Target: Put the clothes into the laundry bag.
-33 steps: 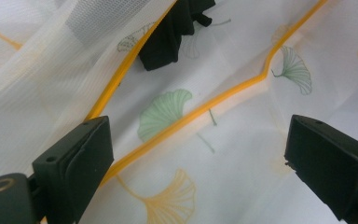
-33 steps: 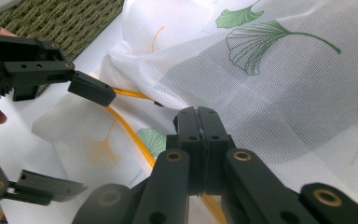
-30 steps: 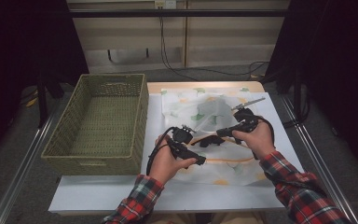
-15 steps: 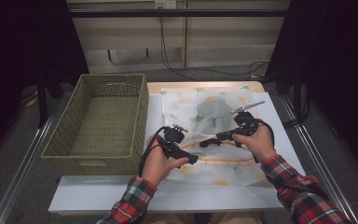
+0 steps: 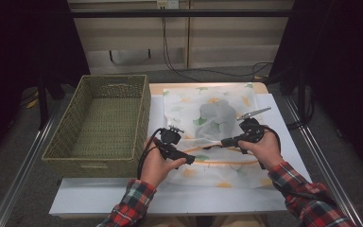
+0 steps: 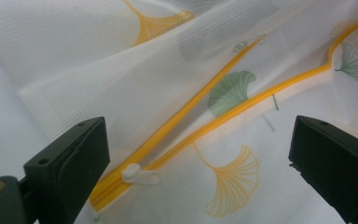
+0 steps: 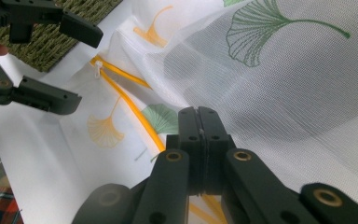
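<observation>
Your left gripper (image 6: 200, 154) has drawn back leftward, fingers wide around the zipper pull (image 6: 140, 173); your right gripper (image 7: 198, 122) pinches the mesh bag (image 5: 212, 113), so zipping can begin.

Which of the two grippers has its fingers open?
The left gripper: its fingers stand wide apart on either side of the white zipper pull, while the right gripper is shut.

We see the mesh bag (image 5: 212, 113) lying on the table (image 5: 104, 198), right of the basket (image 5: 99, 123).
</observation>
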Demonstrator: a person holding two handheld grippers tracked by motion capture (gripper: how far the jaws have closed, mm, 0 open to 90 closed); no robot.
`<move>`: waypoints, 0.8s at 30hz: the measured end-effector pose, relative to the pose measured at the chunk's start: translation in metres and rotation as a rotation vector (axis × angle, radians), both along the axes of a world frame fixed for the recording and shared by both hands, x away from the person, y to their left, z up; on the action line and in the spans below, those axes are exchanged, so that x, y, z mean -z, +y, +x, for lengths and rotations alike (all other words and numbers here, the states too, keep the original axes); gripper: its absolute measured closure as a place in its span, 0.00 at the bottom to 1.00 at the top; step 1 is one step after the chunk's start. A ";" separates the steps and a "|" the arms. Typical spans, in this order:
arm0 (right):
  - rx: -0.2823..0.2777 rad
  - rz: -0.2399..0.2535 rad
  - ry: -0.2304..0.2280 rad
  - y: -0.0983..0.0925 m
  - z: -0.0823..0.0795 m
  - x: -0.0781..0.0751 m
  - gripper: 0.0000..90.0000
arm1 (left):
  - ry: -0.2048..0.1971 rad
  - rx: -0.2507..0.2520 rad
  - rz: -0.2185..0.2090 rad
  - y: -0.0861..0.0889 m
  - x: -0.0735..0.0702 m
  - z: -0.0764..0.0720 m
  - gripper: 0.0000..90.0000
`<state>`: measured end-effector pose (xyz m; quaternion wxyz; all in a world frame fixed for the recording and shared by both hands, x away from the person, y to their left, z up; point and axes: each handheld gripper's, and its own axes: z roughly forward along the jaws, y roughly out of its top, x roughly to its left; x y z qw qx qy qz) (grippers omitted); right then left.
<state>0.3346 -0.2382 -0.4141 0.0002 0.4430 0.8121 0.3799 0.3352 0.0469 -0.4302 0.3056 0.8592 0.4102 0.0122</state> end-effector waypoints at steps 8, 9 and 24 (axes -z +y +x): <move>0.001 0.000 0.005 -0.004 -0.005 0.008 1.00 | -0.009 -0.021 0.002 0.004 0.002 0.002 0.05; -0.004 0.002 0.003 -0.004 -0.005 0.009 1.00 | -0.011 -0.023 0.002 0.004 0.002 0.002 0.05; -0.014 0.003 0.012 -0.007 -0.013 0.019 1.00 | -0.008 -0.060 -0.011 0.008 0.003 0.004 0.05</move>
